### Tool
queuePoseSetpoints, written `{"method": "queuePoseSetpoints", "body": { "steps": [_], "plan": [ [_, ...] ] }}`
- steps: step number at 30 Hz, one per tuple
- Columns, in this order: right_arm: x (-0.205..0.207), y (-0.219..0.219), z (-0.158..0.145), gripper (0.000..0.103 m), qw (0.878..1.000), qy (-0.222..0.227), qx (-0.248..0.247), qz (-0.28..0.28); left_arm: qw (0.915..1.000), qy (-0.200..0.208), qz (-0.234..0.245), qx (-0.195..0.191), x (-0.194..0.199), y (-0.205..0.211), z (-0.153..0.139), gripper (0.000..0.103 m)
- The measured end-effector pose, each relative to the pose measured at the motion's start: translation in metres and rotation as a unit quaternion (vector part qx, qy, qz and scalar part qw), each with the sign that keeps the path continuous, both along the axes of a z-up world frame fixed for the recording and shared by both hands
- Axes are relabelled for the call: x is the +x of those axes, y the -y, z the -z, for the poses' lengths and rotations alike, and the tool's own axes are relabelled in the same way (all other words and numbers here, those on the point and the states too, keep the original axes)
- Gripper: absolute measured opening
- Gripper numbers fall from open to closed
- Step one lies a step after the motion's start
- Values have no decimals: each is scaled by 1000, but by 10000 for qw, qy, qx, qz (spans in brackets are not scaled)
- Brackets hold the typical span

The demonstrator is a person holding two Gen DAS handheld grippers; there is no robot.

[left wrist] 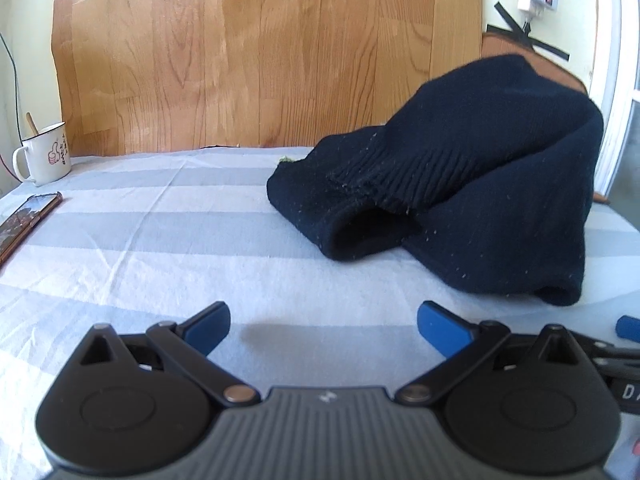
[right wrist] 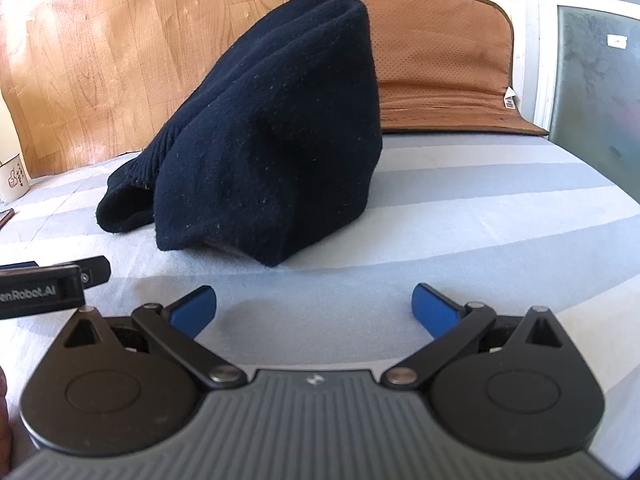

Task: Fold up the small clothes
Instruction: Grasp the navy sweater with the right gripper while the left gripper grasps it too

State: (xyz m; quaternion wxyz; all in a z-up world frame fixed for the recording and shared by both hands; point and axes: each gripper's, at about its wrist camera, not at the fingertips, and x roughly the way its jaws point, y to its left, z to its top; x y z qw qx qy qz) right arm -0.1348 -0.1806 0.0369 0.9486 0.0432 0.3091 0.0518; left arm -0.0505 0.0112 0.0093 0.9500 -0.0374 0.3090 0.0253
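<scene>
Bare striped cloth (left wrist: 160,240) ahead of left gripper (left wrist: 323,326), open path. Dark knit heap (right wrist: 272,128) blocks ahead of right gripper (right wrist: 314,306). Mug (left wrist: 44,154), phone (left wrist: 24,220) crowd far left edge.

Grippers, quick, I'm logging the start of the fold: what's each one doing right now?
Left gripper: open, holding nothing, short of the dark navy knit garment.
Right gripper: open, holding nothing, short of it too.
</scene>
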Motion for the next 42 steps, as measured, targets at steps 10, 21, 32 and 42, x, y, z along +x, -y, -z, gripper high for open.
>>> {"method": "queuePoseSetpoints", "body": {
  "steps": [10, 21, 32, 42],
  "plan": [
    [-2, 5, -1, 103, 9998, 91, 107, 151, 9996, 175, 42, -202, -3, -5, -2, 103],
    [-10, 12, -2, 79, 9988, 310, 326, 170, 9982, 363, 179, -448, -7, -13, -5, 103],
    [7, -50, -88, 72, 9756, 1568, -347, -1495, 9967, 406, -310, -627, -7, -75, -5, 103],
    [95, -113, -57, 12, 9480, 1108, -2186, -2031, 9957, 475, -58, -791, -5, -78, -6, 103]
  ]
}}
